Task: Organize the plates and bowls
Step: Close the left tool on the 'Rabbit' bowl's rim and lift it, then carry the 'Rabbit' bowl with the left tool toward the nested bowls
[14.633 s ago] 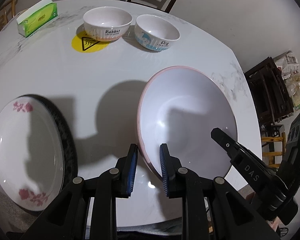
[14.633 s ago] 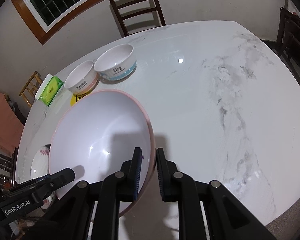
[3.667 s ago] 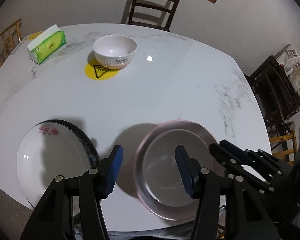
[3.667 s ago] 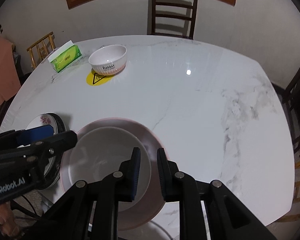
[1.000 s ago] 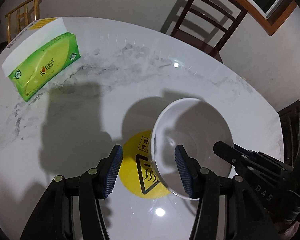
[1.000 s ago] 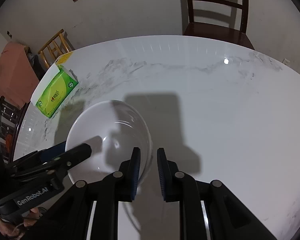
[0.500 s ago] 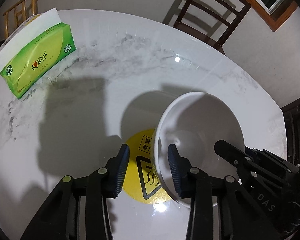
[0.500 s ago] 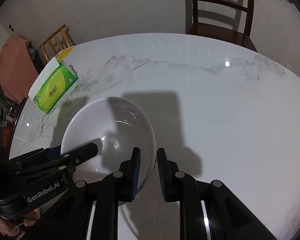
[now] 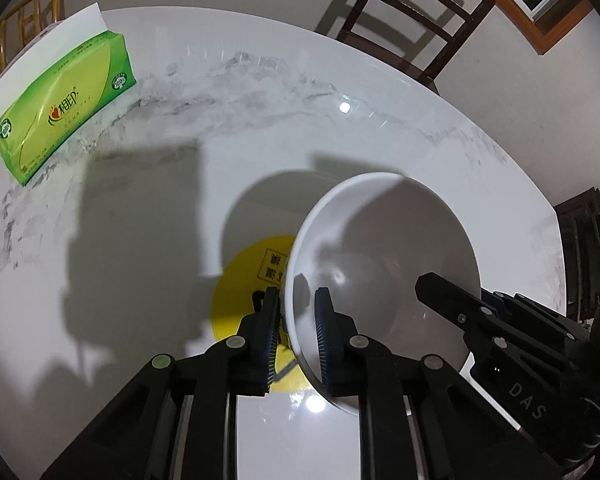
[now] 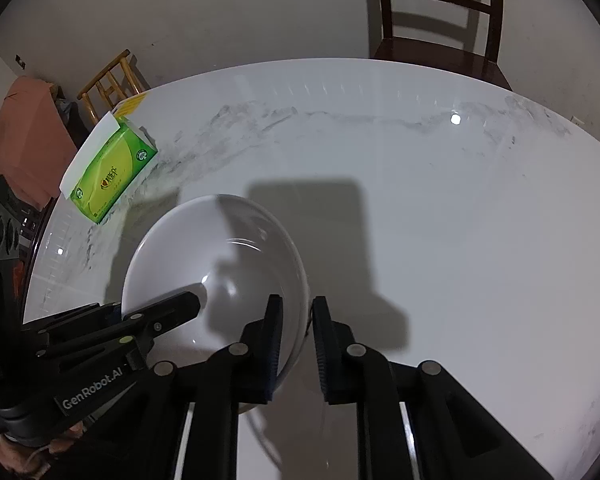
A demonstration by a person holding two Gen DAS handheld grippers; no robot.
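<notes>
A white bowl (image 9: 384,248) is held tilted above the white marble table, over a yellow round sticker (image 9: 244,276). My left gripper (image 9: 296,320) is shut on the bowl's left rim. My right gripper (image 10: 296,328) is shut on the bowl's (image 10: 220,248) right rim, one finger inside and one outside. Each gripper shows in the other's view, the right one in the left wrist view (image 9: 480,320) and the left one in the right wrist view (image 10: 140,320). The plates are out of view.
A green tissue pack (image 9: 60,108) lies at the table's far left, also in the right wrist view (image 10: 112,172). A dark wooden chair (image 10: 436,12) stands behind the table. A light wooden chair (image 10: 112,80) stands at the left.
My left gripper has closed from wide open onto the bowl's left rim. The bowl has come a little nearer to both cameras. The right gripper stays shut on the right rim.
</notes>
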